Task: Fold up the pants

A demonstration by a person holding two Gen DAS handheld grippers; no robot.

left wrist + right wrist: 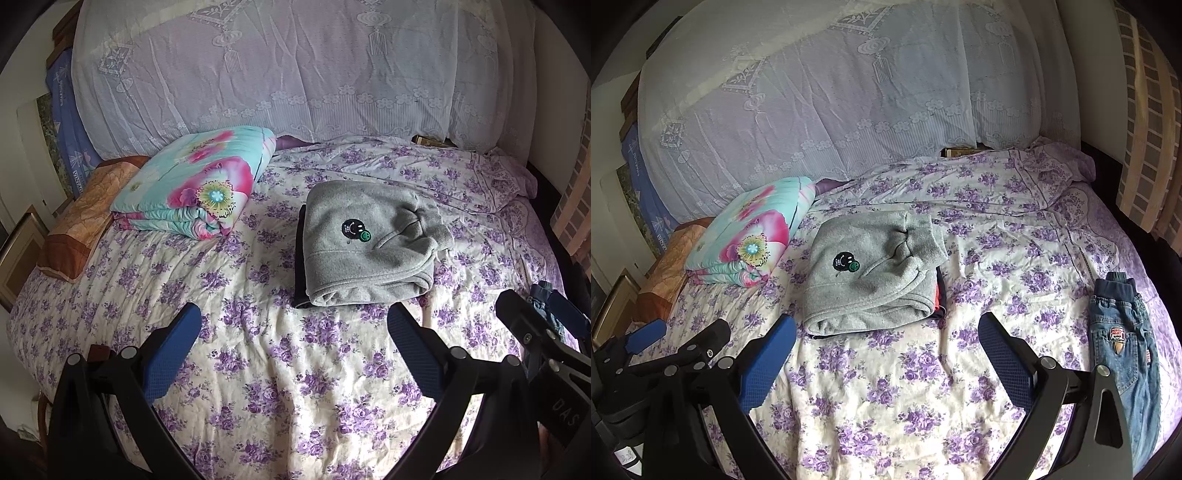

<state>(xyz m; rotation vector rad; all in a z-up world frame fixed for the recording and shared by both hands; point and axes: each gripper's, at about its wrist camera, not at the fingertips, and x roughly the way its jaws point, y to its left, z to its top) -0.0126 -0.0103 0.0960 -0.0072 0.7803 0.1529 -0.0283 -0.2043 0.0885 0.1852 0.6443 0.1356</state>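
Note:
A pair of small blue jeans lies unfolded near the bed's right edge, waistband toward the far side. In the left wrist view only a scrap of the jeans shows behind the other gripper. Folded grey pants with a smiley patch rest mid-bed on top of darker folded garments. My left gripper hovers open over bare sheet, near side of the grey stack. My right gripper is also open and holds nothing, left of the jeans.
The bed has a purple-flowered sheet. A folded turquoise and pink quilt and an orange pillow lie at the left. A white lace cover drapes the back. Picture frames lean at far left; a checked curtain hangs at right.

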